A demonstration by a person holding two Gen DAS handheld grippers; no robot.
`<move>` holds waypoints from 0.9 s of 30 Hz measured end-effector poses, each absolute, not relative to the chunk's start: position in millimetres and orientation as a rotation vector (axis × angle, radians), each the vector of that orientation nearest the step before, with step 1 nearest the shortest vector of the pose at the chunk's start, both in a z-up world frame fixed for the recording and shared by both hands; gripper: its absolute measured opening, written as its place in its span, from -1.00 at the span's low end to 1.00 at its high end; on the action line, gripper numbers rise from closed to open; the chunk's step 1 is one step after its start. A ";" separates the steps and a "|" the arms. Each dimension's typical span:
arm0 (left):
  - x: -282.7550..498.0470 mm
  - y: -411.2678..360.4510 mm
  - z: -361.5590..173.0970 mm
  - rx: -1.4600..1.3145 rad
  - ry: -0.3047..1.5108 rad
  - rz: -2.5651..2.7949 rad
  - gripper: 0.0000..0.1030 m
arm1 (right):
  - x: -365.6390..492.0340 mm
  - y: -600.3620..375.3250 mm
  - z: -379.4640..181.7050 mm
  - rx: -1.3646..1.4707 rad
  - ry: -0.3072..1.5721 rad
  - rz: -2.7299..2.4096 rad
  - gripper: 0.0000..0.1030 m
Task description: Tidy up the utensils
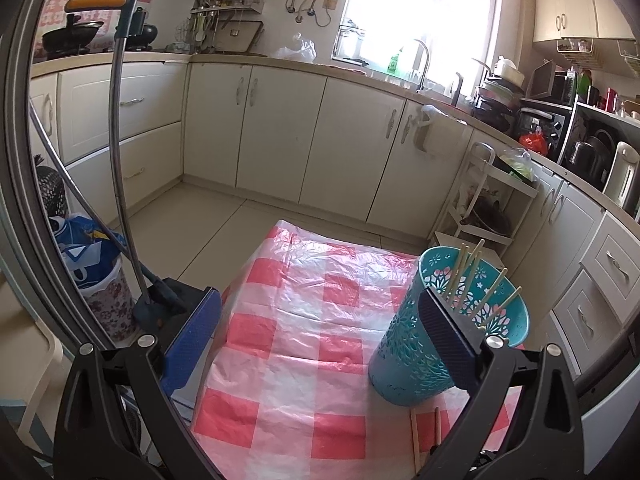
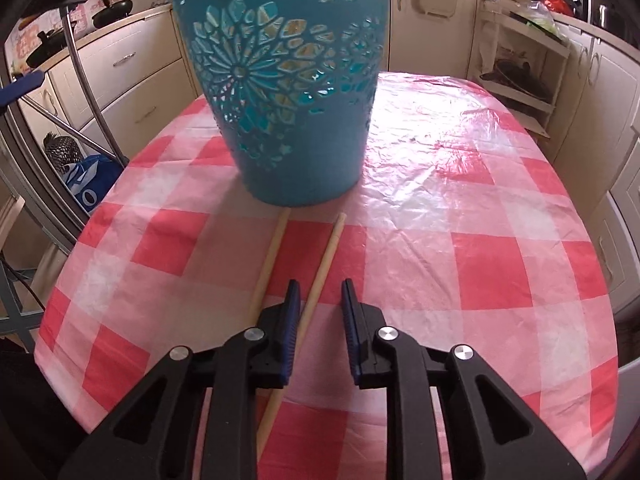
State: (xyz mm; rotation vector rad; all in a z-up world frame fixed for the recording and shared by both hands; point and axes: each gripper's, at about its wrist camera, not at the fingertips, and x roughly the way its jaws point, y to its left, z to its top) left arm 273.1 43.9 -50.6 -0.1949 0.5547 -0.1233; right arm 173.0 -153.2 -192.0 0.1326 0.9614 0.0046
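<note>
A teal plastic holder point(image 1: 448, 336) with cut-out flower patterns stands upright on a table covered by a red-and-white checked plastic cloth point(image 1: 304, 320). In the left wrist view it sits at about 4 o'clock, and several wooden chopsticks point(image 1: 476, 280) lean inside it, their tips poking above the rim (at least five, though the right finger hides part of the opening). The left gripper point(image 1: 320, 344) is spread wide and grasps nothing; its blue-padded left finger point(image 1: 192, 344) hangs over the table's left edge and its right finger point(image 1: 448, 340) crosses in front of the holder's near wall; contact cannot be judged. In the right wrist view the same holder point(image 2: 296, 92) fills the 12 o'clock area, and two loose chopsticks lie flat on the cloth, running from its base toward the camera. The left chopstick point(image 2: 268, 268) passes outside the fingers at 9 o'clock of them. The right chopstick point(image 2: 324, 260) runs into the gap of the right gripper point(image 2: 320, 308), close against the left blue pad point(image 2: 292, 316). This gripper is partly open, narrower than the other, and has not closed on the stick. Around the table are cream kitchen cabinets point(image 1: 280, 120), a bright window point(image 1: 420, 8) at 1 o'clock above a sink tap, a metal pole point(image 1: 120, 152) at 9 o'clock, and a white shelf cart point(image 1: 488, 196) at 3 o'clock.
</note>
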 end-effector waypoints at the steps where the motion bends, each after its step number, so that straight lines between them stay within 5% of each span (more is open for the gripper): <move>1: 273.1 43.6 -51.0 -0.191 0.557 -0.124 0.84 | 173.0 -153.8 -192.1 0.125 0.965 0.005 -0.63; 8: 268.4 16.0 -78.1 -0.027 0.676 -0.247 0.84 | 161.7 -170.1 -191.3 0.092 0.987 0.002 -0.81; 18: 243.4 -59.2 -164.2 0.134 0.880 -0.366 0.79 | 143.6 -199.8 -192.1 0.208 0.949 0.027 -0.82; 24: 244.1 -84.5 -183.2 0.196 0.913 -0.366 0.63 | 138.7 -209.2 -193.4 0.245 0.934 0.064 -0.82; 27: 247.2 -93.4 -190.5 0.220 0.937 -0.359 0.33 | 137.4 -210.5 -193.4 0.245 0.929 0.077 -0.82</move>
